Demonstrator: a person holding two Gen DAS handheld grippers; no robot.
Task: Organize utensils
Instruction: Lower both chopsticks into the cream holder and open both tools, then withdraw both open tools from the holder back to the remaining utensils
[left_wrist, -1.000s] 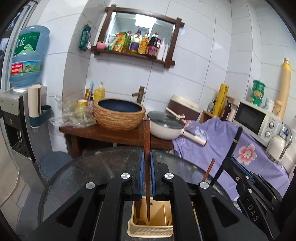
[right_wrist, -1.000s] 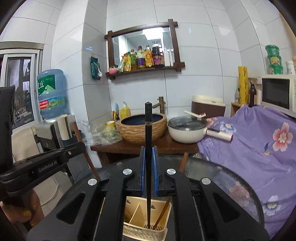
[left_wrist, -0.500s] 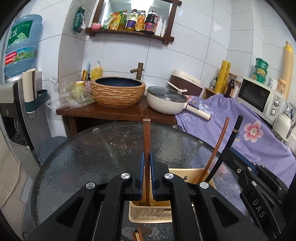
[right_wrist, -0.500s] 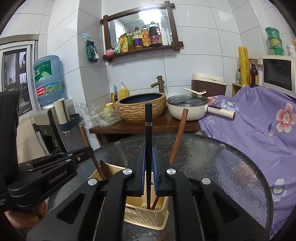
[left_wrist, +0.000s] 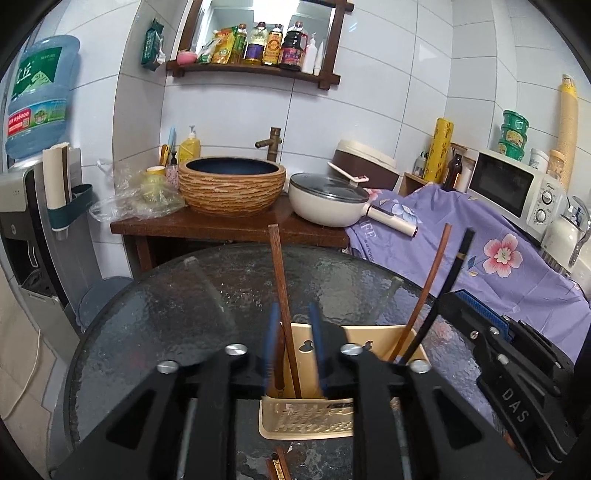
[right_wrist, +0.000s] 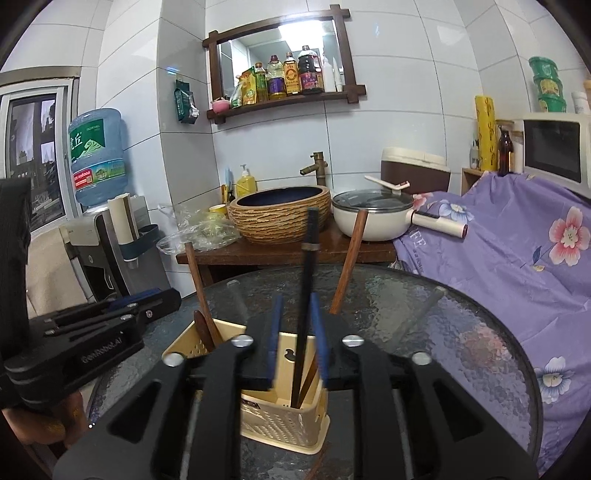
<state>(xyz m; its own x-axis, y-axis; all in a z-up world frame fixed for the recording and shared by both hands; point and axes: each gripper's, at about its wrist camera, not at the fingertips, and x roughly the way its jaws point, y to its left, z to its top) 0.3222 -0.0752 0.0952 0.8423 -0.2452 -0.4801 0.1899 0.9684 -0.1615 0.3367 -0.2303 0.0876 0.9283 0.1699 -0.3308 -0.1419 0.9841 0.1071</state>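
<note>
Both wrist views close above beige holder (left_wrist: 306, 424), facing tiled wall; share holder, glass table (right_wrist: 461, 332).

Beige perforated utensil holder (left_wrist: 306, 424) upright on glass table. Brown wooden chopstick (left_wrist: 282, 302) leaning in left compartment; 2nd brown chopstick (left_wrist: 424, 291) + black chopstick (right_wrist: 306, 295) leaning in right compartment.

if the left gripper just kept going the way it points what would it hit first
Most likely the brown chopstick standing between the left gripper's opening jaws, then the back wall of the beige utensil holder just behind it. Depth is hard to judge through the fisheye.
</note>
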